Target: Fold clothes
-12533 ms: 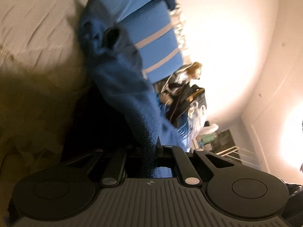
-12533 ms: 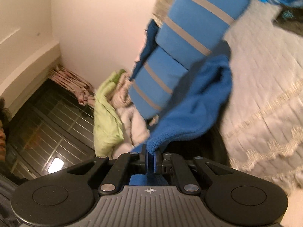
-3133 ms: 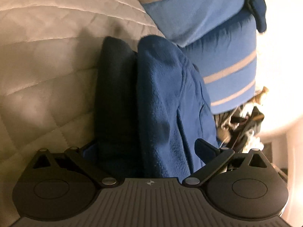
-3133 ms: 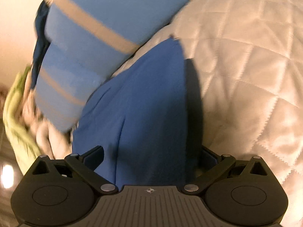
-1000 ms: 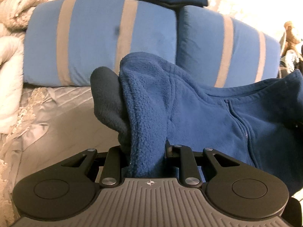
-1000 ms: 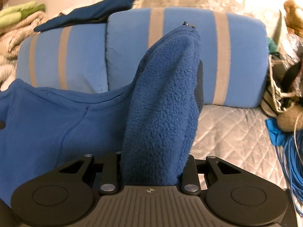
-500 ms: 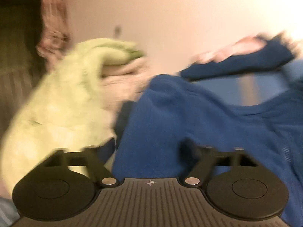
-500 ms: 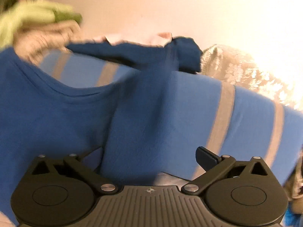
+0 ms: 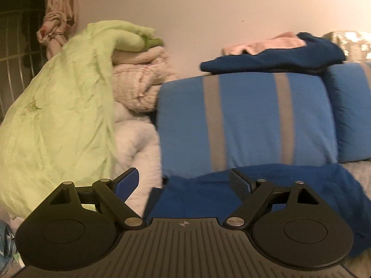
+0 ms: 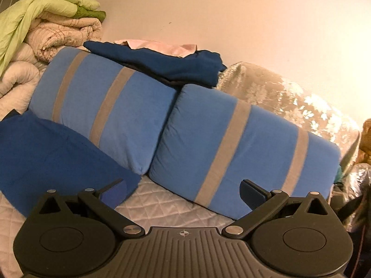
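Observation:
The blue fleece top (image 9: 289,185) lies folded on the quilted bed (image 10: 162,203), up against the striped blue pillows. In the left wrist view it spreads under and just past my left gripper (image 9: 186,180), which stands open with nothing between its fingers. In the right wrist view the same fleece top (image 10: 53,153) lies at the left, beside the left finger of my right gripper (image 10: 184,191), which is open and empty over the quilt.
Two blue pillows (image 10: 243,148) with grey stripes lean against the wall. A dark blue garment (image 10: 167,62) and a pink cloth (image 10: 162,46) rest on top of them. A pale green duvet (image 9: 58,115) and cream blankets (image 9: 139,88) are piled at the left.
One second ago both grippers were shut on the fleece top and held it up. Both have since opened, the fleece has dropped onto the bed, and both grippers have drawn back.

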The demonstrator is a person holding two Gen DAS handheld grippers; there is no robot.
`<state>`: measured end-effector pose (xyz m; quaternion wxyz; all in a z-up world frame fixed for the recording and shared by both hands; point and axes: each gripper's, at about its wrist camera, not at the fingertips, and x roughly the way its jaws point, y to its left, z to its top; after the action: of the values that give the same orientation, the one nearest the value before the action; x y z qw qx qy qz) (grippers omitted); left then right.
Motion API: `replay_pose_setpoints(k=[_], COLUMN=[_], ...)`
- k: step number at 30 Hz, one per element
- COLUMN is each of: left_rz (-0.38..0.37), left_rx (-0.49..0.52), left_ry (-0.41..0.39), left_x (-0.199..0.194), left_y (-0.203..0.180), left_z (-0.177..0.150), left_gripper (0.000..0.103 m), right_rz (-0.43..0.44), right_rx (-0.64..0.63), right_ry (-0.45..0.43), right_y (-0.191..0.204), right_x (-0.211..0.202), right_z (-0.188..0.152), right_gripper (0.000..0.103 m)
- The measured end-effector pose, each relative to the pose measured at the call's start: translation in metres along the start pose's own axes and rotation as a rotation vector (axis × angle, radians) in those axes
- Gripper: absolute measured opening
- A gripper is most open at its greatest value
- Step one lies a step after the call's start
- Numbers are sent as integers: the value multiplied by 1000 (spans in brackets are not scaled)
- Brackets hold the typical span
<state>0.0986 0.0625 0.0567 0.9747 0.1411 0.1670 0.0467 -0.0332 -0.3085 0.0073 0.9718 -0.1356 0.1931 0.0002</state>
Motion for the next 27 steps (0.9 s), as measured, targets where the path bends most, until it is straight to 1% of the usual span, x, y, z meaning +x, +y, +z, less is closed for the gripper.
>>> replay_pose_setpoints(k=[4, 7, 11, 14, 16, 20, 24, 27], left_rz=[-61, -100, -163, -215, -256, -309, -363, -403], left_rx=[-1, 4, 6, -3, -12, -35, -58, -75], left_ry=[-1, -18, -36, -20, 5, 64, 123, 167], left_x=[-23, -38, -51, -54, -53, -47, -41, -37], left_y=[-15, -28, -39, -43, -44, -40, -36, -32], left_z=[8, 15, 12, -6, -24, -57, -90, -115], left_gripper=[85, 85, 86, 86, 86, 86, 86, 86], right_rz=[-4, -7, -12, -16, -25, -42, -81, -101], right_rx=[12, 22, 34, 47, 67, 104, 124, 170], right_ry=[6, 11, 18, 29, 58, 117, 170, 204], right_y=[-11, -20, -31, -40, -49, -68, -87, -106], right_x=[-15, -27, -42, -52, -55, -60, -64, -69], right_z=[-12, -22, -34, -47, -66, -106, -147, -175], right_gripper=[103, 103, 103, 103, 103, 103, 103, 103])
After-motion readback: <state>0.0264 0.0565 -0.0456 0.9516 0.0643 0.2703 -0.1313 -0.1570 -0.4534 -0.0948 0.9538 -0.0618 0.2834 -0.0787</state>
